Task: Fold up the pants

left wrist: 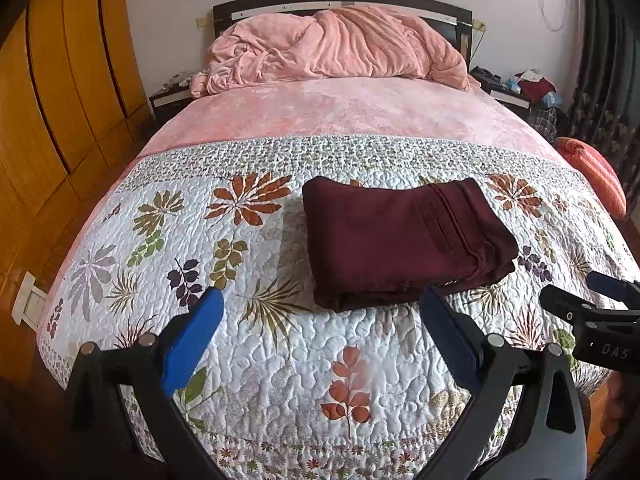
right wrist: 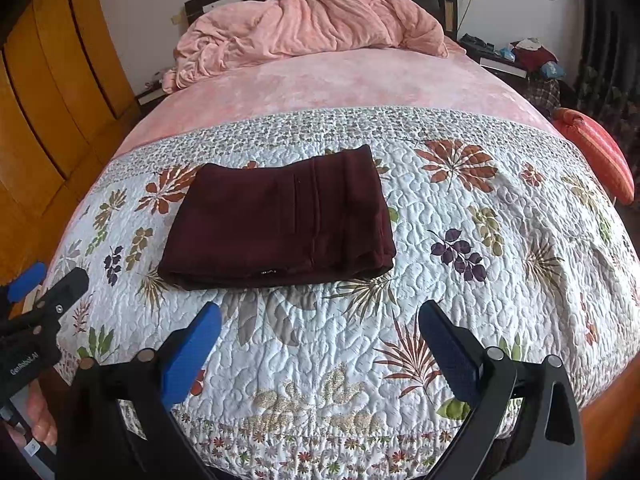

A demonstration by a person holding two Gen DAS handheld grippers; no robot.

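The maroon pants (left wrist: 404, 240) lie folded into a compact rectangle on the floral quilt (left wrist: 280, 360); they also show in the right wrist view (right wrist: 280, 224). My left gripper (left wrist: 320, 312) is open and empty, held above the quilt just in front of the pants' near edge. My right gripper (right wrist: 320, 324) is open and empty, also held short of the pants, nearer their right side. The right gripper shows at the right edge of the left wrist view (left wrist: 592, 296), and the left gripper at the left edge of the right wrist view (right wrist: 44, 284).
A crumpled pink blanket (left wrist: 340, 46) lies at the dark headboard, on a pink sheet (left wrist: 352, 108). Wooden wardrobes (left wrist: 60, 100) stand at the left. An orange striped cushion (left wrist: 592, 172) and a cluttered nightstand (left wrist: 516, 88) are at the right.
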